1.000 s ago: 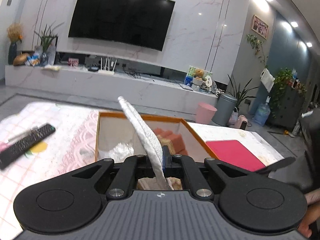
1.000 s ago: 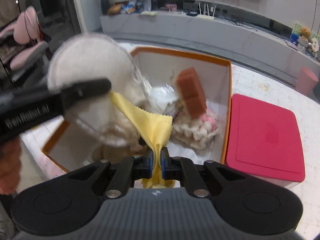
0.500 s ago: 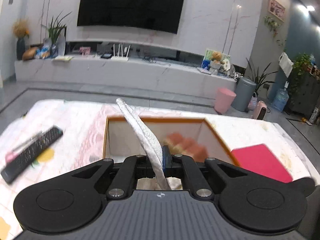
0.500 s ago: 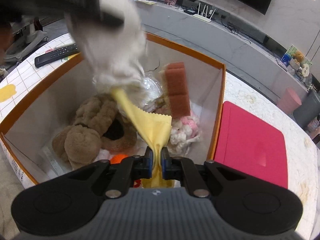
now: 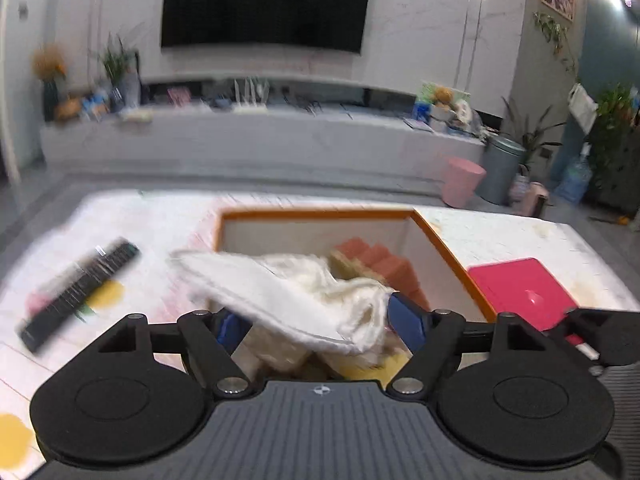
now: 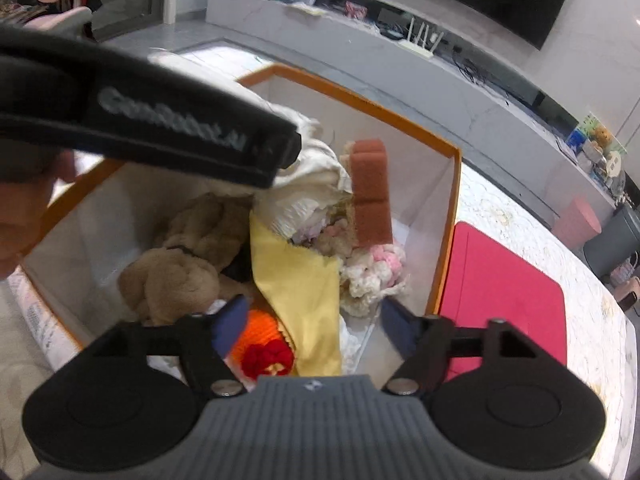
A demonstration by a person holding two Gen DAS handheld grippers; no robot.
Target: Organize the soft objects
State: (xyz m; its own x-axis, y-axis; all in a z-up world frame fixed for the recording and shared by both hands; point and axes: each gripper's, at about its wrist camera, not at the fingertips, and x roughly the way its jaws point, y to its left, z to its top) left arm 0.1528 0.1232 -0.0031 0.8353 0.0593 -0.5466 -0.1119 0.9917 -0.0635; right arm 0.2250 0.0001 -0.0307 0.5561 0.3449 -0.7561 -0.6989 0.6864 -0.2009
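An orange-rimmed white box [image 5: 320, 213] holds soft things. My left gripper [image 5: 318, 322] hovers over it, its jaws opening, and a white round pad [image 5: 280, 296] lies loose and tipped between them, gripped by neither pad. My right gripper [image 6: 312, 320] hangs above the same box [image 6: 452, 216], jaws opening too. The yellow cloth [image 6: 296, 280] has dropped free onto the pile below. In the box sit a brown plush [image 6: 172, 276], a brown sponge [image 6: 370, 192], a white and pink fluffy piece [image 6: 372, 272] and an orange knitted item [image 6: 260, 336]. One left-gripper finger [image 6: 160, 128] crosses the right wrist view.
A pink lid [image 6: 504, 292] lies on the table right of the box. A black remote [image 5: 80, 288] rests on the patterned cloth to the left. A hand [image 6: 24, 208] shows at the left edge. A TV wall and low shelf stand beyond the table.
Both grippers went from shut to wide apart. The white pad tipped over from upright and slipped loose. The yellow cloth left the right pads and fell into the box.
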